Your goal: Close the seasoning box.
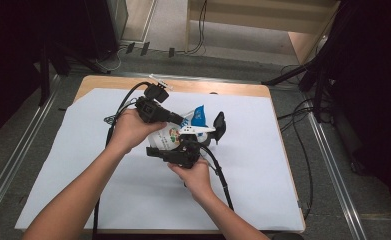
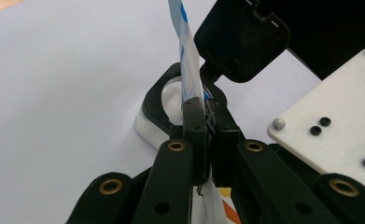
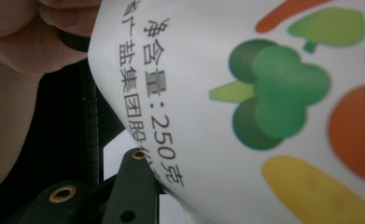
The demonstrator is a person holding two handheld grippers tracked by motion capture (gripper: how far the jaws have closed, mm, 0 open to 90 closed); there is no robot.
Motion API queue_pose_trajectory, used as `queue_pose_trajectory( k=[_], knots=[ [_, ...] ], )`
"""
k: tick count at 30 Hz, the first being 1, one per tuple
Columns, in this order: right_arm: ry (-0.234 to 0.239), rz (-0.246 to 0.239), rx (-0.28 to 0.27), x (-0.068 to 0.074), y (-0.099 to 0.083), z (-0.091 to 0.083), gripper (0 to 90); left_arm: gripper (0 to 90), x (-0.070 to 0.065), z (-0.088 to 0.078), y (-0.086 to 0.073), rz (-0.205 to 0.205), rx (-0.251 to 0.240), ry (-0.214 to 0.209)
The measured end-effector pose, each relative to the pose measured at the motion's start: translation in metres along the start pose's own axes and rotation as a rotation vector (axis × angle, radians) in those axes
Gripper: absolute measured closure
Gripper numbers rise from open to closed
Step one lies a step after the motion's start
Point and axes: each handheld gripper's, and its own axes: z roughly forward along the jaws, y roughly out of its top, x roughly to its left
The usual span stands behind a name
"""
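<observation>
Pinching pouch (image 2: 187,60) top, left hand-held gripper (image 2: 207,109), w/ jaws closed

Both tools (image 1: 180,122) (image 1: 185,150) clamped, hands close

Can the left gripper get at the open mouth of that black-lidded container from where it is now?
Probably not yet. The left gripper is shut on the pouch, whose edge stands right across the container opening, with the flipped-up lid beside it. It would have to let go first.
</observation>
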Motion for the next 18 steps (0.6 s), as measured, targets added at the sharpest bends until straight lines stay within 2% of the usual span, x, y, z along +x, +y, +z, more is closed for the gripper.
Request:
queue_pose_trajectory(
  k=[5,8,18],
  knots=[
    [0.003,0.001,-0.004,0.0007,0.0011,-0.0019,70.4,88.6,-0.001,0.0017,0.0008,0.0,0.006,0.001],
    [0.024,0.019,-0.014,-0.0002,0.0022,-0.003,70.6,88.6,-0.0008,0.0042,0.0019,-0.002,0.004,-0.002],
    [0.029,0.024,-0.018,-0.0003,0.0061,-0.0068,70.8,88.7,-0.0024,0.0065,0.005,0.001,0.006,-0.003]
  ],
)
